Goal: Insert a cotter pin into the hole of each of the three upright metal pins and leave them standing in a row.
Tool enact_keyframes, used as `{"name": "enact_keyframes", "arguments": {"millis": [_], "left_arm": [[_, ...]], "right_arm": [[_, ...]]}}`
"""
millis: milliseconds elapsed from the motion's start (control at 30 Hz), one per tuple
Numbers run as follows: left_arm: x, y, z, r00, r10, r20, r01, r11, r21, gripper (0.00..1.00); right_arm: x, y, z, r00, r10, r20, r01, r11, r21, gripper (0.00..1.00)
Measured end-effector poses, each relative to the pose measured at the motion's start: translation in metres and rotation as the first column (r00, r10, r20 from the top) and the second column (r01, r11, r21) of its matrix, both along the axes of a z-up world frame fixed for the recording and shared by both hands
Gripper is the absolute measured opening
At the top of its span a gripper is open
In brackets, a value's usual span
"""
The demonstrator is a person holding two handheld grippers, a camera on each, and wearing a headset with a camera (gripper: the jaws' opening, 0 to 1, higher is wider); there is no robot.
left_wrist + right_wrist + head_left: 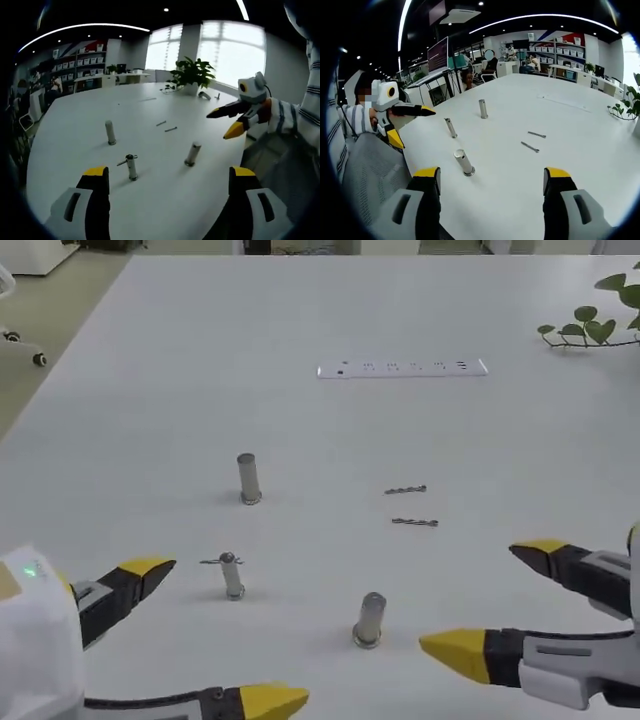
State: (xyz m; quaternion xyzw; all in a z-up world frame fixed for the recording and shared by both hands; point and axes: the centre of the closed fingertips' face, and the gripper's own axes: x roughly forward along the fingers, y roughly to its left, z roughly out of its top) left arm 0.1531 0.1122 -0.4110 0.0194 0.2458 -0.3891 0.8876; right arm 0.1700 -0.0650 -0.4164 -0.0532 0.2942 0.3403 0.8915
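Both grippers gape empty over the table, and one pin of three carries a cotter.

Your white table (150,390) spreads ahead. Your left gripper (210,635) hangs low at the near left, jaws spread wide, nothing between them. Your right gripper (480,597) is equally wide and empty at the near right. A power strip (402,368) lies far back. Three pins stand upright: the far pin (248,478), the middle pin (231,576) just ahead of your left gripper, and the near pin (369,620) between the grippers, off to the right of the other two. The middle pin has a fitted cotter (215,561) through its top. A loose cotter (405,490) lies flat right of the far pin, with a second cotter (414,522) just beside it.
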Motion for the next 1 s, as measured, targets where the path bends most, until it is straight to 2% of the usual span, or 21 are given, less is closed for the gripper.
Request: {"name": "enact_keyframes", "arguments": {"millis": [133, 267, 500, 800, 867, 933, 967, 1000], "left_arm": [[-0.002, 0.002, -0.003, 1.0, 0.007, -0.012, -0.007, 1.0, -0.002, 0.99], [-0.003, 0.004, -0.005, 1.0, 0.018, -0.018, -0.018, 1.0, -0.01, 0.99], [-0.004, 0.006, -0.009, 0.999, 0.024, -0.037, -0.025, 1.0, -0.006, 0.99], [-0.007, 0.012, -0.007, 0.998, 0.043, -0.041, -0.044, 0.999, -0.006, 0.99], [-0.008, 0.013, -0.007, 0.998, 0.046, -0.044, -0.046, 0.999, -0.003, 0.99], [-0.008, 0.014, -0.007, 0.998, 0.051, -0.043, -0.051, 0.999, -0.001, 0.99], [-0.008, 0.014, -0.007, 0.998, 0.052, -0.043, -0.052, 0.999, -0.001, 0.99], [-0.008, 0.014, -0.007, 0.997, 0.057, -0.044, -0.057, 0.998, 0.0, 0.99]], "right_arm": [[0.003, 0.0, 0.003, 1.0, 0.011, 0.01, -0.011, 1.0, -0.011, 0.78], [0.008, 0.001, 0.006, 0.998, 0.068, 0.019, -0.067, 0.996, -0.053, 0.69], [0.022, 0.003, 0.013, 0.991, 0.133, 0.027, -0.13, 0.986, -0.102, 0.63], [0.05, -0.001, 0.016, 0.978, 0.208, 0.026, -0.198, 0.958, -0.207, 0.55], [0.055, -0.005, 0.014, 0.975, 0.22, 0.013, -0.21, 0.947, -0.242, 0.5], [0.058, -0.01, 0.009, 0.971, 0.239, -0.018, -0.234, 0.93, -0.283, 0.41], [0.061, -0.009, 0.009, 0.966, 0.26, -0.013, -0.252, 0.922, -0.294, 0.37], [0.062, -0.007, 0.009, 0.962, 0.271, -0.011, -0.262, 0.92, -0.29, 0.34]]}}
